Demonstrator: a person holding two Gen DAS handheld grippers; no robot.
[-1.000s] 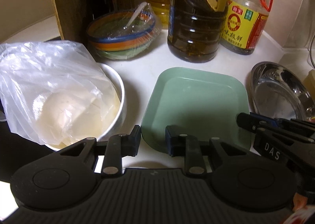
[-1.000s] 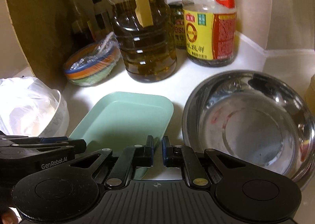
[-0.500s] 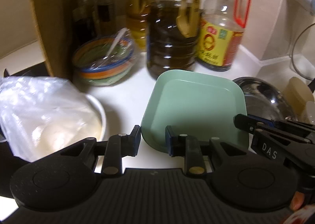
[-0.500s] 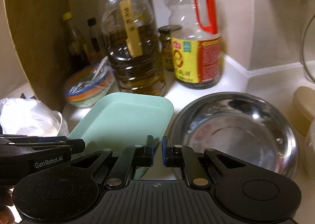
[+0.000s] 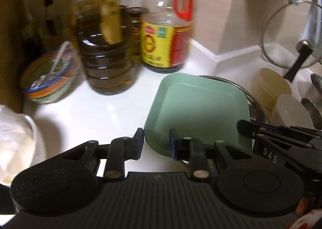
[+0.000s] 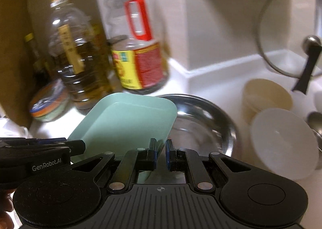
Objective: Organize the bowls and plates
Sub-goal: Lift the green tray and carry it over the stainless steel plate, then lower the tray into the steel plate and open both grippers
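A square mint-green plate (image 5: 201,112) is held up off the white counter by both grippers. My left gripper (image 5: 156,144) is shut on its near left corner. My right gripper (image 6: 160,153) is shut on its near right corner; the plate (image 6: 124,122) tilts up to the left there. The plate hangs partly over a steel bowl (image 6: 201,128), whose rim (image 5: 255,104) peeks out behind the plate in the left wrist view. A white bowl (image 6: 281,144) and a cream cup (image 6: 265,96) stand to the right.
Two large oil bottles (image 5: 106,51) (image 5: 167,37) stand at the back by the wall. A striped bowl under cling film (image 5: 48,82) sits back left. A white bowl with a plastic bag (image 5: 14,142) is at the left. A glass pot lid (image 6: 289,27) leans at the right.
Both grippers have lifted the green plate off the counter and carried it to the right, so that it now overlaps the steel bowl. The views have swung right, showing the cup and lid.
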